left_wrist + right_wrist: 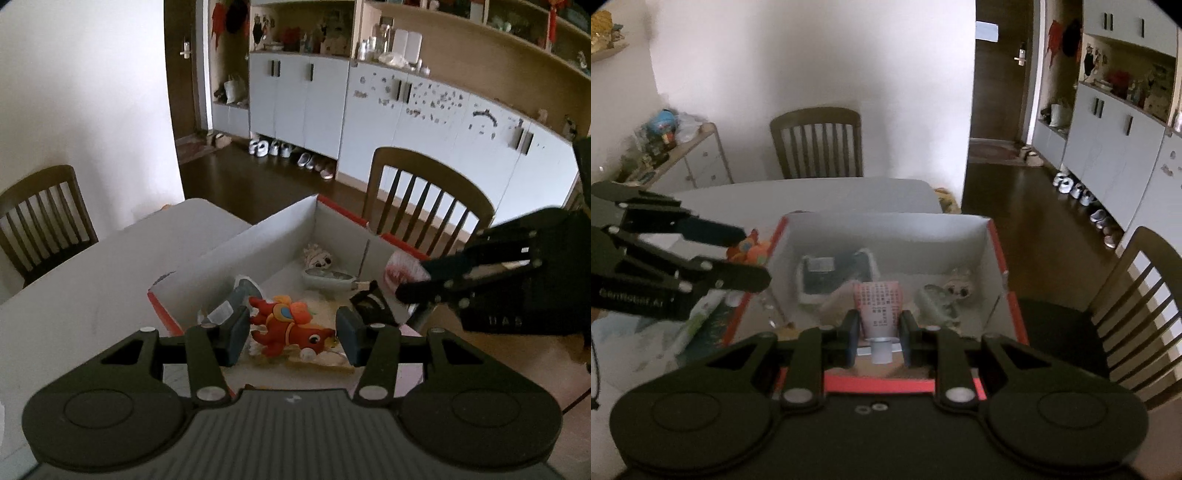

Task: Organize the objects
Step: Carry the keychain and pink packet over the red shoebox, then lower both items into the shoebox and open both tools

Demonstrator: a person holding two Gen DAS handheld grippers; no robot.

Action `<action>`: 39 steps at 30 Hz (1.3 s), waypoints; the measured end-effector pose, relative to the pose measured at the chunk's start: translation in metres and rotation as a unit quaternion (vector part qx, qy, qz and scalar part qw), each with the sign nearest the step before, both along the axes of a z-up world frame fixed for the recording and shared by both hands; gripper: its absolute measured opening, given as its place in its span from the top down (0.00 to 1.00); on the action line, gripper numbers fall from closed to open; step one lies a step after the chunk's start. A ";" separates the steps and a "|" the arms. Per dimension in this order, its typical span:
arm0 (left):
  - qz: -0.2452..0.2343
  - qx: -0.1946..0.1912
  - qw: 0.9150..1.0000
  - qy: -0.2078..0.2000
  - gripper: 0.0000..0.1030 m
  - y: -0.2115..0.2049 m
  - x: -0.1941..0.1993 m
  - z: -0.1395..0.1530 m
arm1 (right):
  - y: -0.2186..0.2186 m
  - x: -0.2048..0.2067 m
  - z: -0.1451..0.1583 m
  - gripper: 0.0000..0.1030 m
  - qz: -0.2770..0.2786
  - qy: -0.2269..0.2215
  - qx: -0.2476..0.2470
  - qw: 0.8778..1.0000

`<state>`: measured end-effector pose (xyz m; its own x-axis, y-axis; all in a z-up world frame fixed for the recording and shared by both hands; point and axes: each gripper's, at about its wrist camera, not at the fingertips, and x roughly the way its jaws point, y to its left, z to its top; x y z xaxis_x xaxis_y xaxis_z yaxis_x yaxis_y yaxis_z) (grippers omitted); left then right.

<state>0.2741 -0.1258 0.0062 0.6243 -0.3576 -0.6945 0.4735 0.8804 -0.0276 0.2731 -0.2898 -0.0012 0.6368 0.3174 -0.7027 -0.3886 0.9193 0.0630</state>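
My left gripper is shut on a clear packet with a red and orange toy animal in it, held above the near corner of an open cardboard box with white walls and a red rim. The right wrist view shows the left gripper beside the box's left wall with the toy animal between its fingers. My right gripper is shut on a pink printed tube, white cap toward me, over the box. From the left, the right gripper and tube hang above the box's right wall.
Inside the box lie a small plush, a pale dish and a white-framed packet. A flat printed package lies on the white table left of the box. Wooden chairs stand around the table.
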 end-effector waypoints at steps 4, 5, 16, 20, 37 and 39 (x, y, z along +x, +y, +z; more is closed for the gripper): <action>0.004 0.018 1.000 0.011 0.51 -0.011 0.015 -0.015 | -0.003 0.019 -0.010 0.79 -0.003 0.004 -0.008 1.000; 0.006 0.025 1.000 0.014 0.51 -0.013 0.019 -0.020 | -0.003 0.023 -0.012 0.79 -0.001 0.005 -0.009 1.000; 0.005 0.082 0.994 0.072 0.51 -0.035 0.045 -0.070 | 0.011 0.063 -0.058 0.79 0.029 0.043 -0.046 0.998; 0.009 0.095 0.992 0.087 0.51 -0.039 0.052 -0.085 | 0.015 0.073 -0.072 0.79 0.038 0.059 -0.052 0.996; 0.017 0.121 0.985 0.118 0.51 -0.045 0.060 -0.109 | 0.018 0.089 -0.103 0.79 0.044 0.101 -0.075 0.991; 0.018 0.124 0.985 0.117 0.51 -0.045 0.060 -0.109 | 0.018 0.089 -0.105 0.79 0.044 0.101 -0.078 0.991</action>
